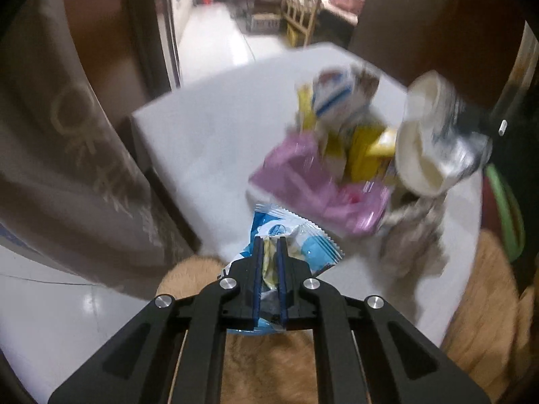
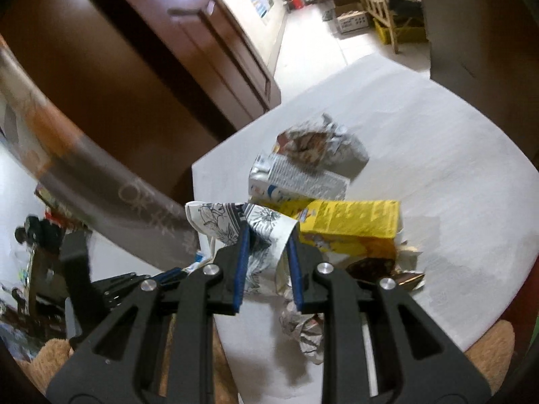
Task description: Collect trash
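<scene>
2 grippers lift litter from a cluttered white surface (image 2: 438, 141).

The left gripper (image 1: 269, 240) jaws pinch a blue snack wrapper (image 1: 296, 239); the right gripper (image 2: 267, 232) jaws clamp a crushed patterned paper cup (image 2: 235, 219), both raised clear, likely for binning; a yellow carton (image 2: 350, 225) remains.

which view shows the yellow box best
The right wrist view: the yellow box lies sharp on the table, its long printed side in full sight. In the left wrist view it is blurred and half hidden among other trash.
</scene>
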{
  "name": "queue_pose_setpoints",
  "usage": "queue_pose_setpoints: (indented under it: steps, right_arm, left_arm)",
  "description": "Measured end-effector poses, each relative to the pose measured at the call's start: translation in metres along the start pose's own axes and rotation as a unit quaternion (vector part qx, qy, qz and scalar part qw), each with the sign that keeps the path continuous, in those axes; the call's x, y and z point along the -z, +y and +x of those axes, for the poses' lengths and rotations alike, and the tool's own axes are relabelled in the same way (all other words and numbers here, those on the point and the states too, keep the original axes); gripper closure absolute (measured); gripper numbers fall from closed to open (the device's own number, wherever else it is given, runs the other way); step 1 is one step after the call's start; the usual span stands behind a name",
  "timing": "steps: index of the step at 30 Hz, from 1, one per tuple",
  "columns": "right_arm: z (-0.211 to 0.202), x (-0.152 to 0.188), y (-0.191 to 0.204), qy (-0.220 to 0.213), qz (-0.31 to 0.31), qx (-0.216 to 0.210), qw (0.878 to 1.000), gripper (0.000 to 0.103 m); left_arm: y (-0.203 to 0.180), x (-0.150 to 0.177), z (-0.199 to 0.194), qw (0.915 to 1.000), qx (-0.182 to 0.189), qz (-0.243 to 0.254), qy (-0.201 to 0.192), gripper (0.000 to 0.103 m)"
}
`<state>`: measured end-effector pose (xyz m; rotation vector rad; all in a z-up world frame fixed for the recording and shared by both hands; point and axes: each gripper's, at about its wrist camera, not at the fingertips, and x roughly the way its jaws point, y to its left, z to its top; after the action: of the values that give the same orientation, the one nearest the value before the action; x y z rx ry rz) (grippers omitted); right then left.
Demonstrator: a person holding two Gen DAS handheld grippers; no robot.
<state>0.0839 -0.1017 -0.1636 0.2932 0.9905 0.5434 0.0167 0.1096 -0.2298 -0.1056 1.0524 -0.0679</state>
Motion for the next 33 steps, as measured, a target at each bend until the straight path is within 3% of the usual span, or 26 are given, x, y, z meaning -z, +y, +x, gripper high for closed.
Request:
queue_pose_setpoints:
  steps: [6,13,18,24,33]
  right_arm:
    - [-0.024,-0.009,-0.019,-0.043,0.032,0.002,0.999,0.081]
    - [-0.050,-0.016,-0.045,-0.084,0.068,0.019,0.994,0.081]
    - [-0.050,-0.013,-0.062,-0.083,0.087,0.030,0.992,0.081]
    - [-0.058,-0.015,-0.067,-0.091,0.093,0.033,0.991,0.081]
    - [-0.077,-0.016,-0.066,-0.115,0.099,0.027,0.988,0.081]
  left_arm:
    - [-0.023,-0.038,-0.039,0.9958,0.018,-0.017,-0.088,0.098]
    - [-0.057,-0.084,-0.065,0.9890,0.042,-0.007,-0.142,0.098]
    - [-0.080,-0.104,-0.080,0.9828,0.063,-0.006,-0.173,0.098]
    - [-0.101,-0.097,-0.085,0.9809,0.056,0.023,-0.185,0.098]
    - [-0.097,-0.086,-0.091,0.9826,0.030,0.019,-0.182,0.098]
